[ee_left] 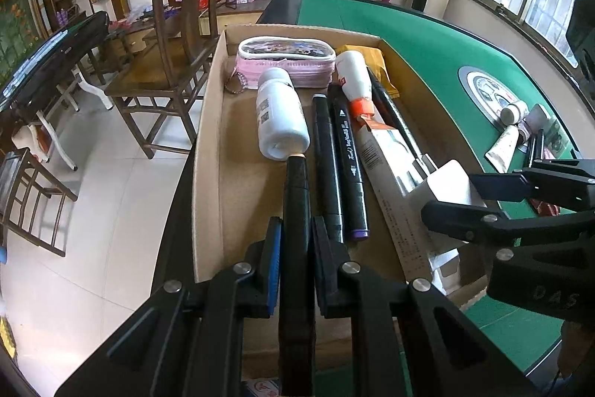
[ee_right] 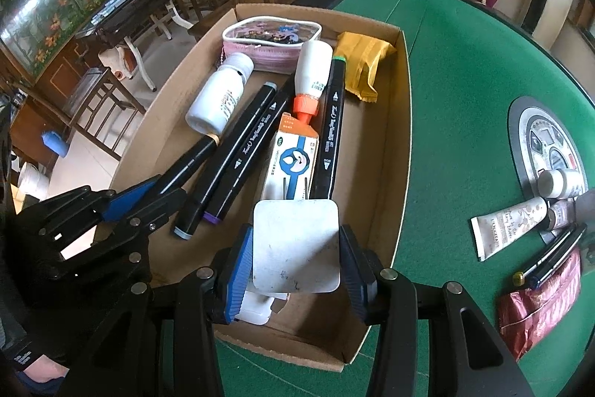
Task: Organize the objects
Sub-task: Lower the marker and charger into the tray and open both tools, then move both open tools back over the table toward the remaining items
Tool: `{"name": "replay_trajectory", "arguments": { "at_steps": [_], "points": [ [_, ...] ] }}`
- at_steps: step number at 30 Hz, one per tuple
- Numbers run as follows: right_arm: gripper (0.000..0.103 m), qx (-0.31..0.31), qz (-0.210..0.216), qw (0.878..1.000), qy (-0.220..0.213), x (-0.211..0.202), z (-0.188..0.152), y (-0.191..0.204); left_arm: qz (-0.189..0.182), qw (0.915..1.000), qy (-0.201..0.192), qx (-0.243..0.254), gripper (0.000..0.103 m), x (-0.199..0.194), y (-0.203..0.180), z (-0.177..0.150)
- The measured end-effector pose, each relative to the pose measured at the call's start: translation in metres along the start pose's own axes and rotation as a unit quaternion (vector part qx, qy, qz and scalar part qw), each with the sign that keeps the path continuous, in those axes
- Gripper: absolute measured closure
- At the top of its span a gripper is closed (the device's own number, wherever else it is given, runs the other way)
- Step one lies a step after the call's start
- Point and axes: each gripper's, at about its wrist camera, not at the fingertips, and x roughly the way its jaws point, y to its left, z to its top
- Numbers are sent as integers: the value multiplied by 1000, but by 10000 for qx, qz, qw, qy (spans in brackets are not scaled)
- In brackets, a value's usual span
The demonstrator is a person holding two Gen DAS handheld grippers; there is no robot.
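A cardboard box [ee_left: 208,144] [ee_right: 403,121] sits on the green table [ee_right: 465,92]. It holds a pink pencil case [ee_left: 282,62], a white bottle [ee_left: 280,114], a glue bottle with an orange cap [ee_right: 310,77], black markers [ee_right: 238,151], a carton [ee_right: 293,155] and a yellow packet [ee_right: 362,62]. My left gripper [ee_left: 295,248] is shut on a black marker [ee_left: 295,211] over the box; it also shows in the right wrist view [ee_right: 148,196]. My right gripper [ee_right: 295,252] is shut on a white plug adapter [ee_right: 295,244], also seen in the left wrist view [ee_left: 446,185], low over the box's near end.
On the felt to the right lie a white tube [ee_right: 509,226], small jars [ee_right: 561,183], pens [ee_right: 550,255] and a red packet [ee_right: 539,300], beside a round centre panel [ee_right: 546,144]. Wooden chairs [ee_left: 167,62] and a side table [ee_left: 48,62] stand on the tiled floor to the left.
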Motion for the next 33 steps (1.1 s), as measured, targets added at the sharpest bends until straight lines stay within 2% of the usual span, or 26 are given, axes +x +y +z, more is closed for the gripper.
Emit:
{"name": "replay_trajectory", "arguments": {
  "at_steps": [2,6,12,17,22,26,29,31,33],
  "points": [
    [53,31,13,10000,-46,-4,-1,-1,-20,10000,-17,-4,84,-2,0,0],
    [53,81,41,9998,-148,-13,-2,-2,76,9999,-117,10,69,-6,-3,0],
    [52,191,56,9992,-335,-30,-3,-10,187,9996,-200,16,59,-12,-6,4],
    [44,677,-69,9963,-523,-47,-10,-40,304,9991,-298,15,59,-19,-10,7],
    [44,1415,-350,9880,-520,-56,-27,-89,388,9973,-625,8,59,-36,-16,14],
    [44,1943,-499,9784,-506,-61,-44,-138,321,9964,-777,91,59,-45,-28,19],
    [44,2234,-455,9730,-366,-57,-54,-168,263,9960,-817,262,59,-47,-45,23],
    [44,2451,6,9693,-199,-51,-63,-184,165,9955,-839,397,59,-48,-58,25],
    [44,2592,-66,9658,-50,-48,-75,-196,109,9950,-833,533,59,-47,-71,25]
  ]
}}
